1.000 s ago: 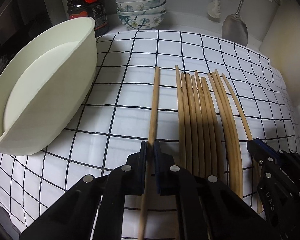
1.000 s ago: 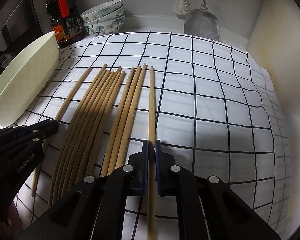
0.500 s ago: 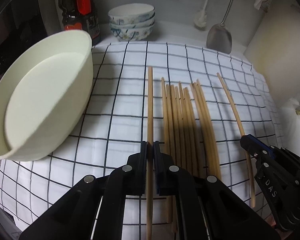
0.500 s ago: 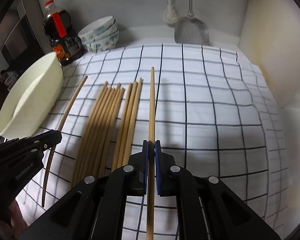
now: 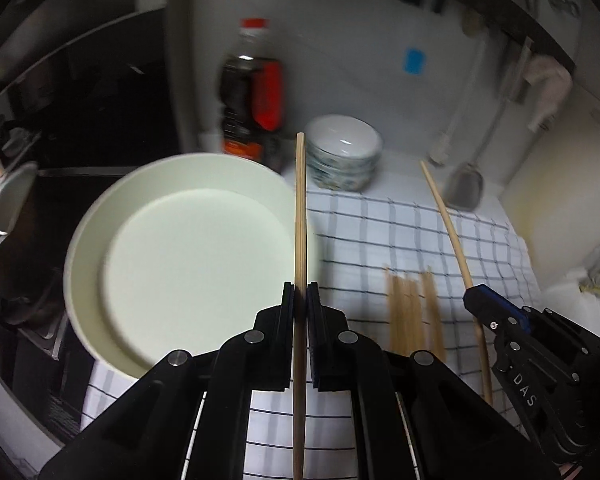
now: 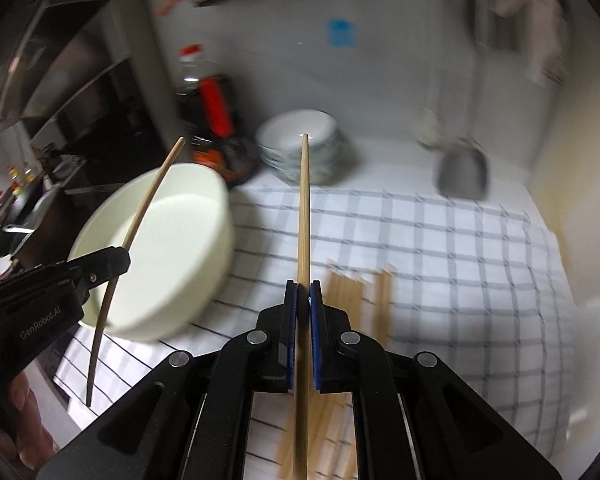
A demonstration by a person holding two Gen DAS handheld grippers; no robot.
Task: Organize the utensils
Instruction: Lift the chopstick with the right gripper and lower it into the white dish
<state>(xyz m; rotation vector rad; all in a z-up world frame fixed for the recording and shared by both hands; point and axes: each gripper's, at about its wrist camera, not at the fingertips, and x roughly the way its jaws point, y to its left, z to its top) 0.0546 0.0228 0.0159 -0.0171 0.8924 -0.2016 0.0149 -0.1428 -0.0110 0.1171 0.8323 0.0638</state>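
Note:
My left gripper (image 5: 300, 300) is shut on one wooden chopstick (image 5: 300, 216), held in the air with its tip over the right rim of the cream bowl (image 5: 180, 256). My right gripper (image 6: 303, 300) is shut on another chopstick (image 6: 304, 208), also lifted and pointing at the back wall. Each gripper shows in the other's view: the right one (image 5: 476, 300) with its chopstick (image 5: 448, 224), the left one (image 6: 116, 258) with its chopstick (image 6: 148, 200) over the bowl (image 6: 168, 256). Several more chopsticks (image 5: 414, 312) lie on the checked cloth (image 5: 380, 240); they also show in the right wrist view (image 6: 360, 300).
A stack of patterned bowls (image 5: 344, 152) and a dark sauce bottle (image 5: 252, 96) stand at the back. A metal spatula (image 5: 466, 184) and a brush hang on the wall at the back right. A dark stove area lies left of the cream bowl.
Both grippers have lifted their chopsticks off the cloth and risen, tilting up toward the back wall. The left chopstick now sits over the bowl's rim. The views are motion-blurred.

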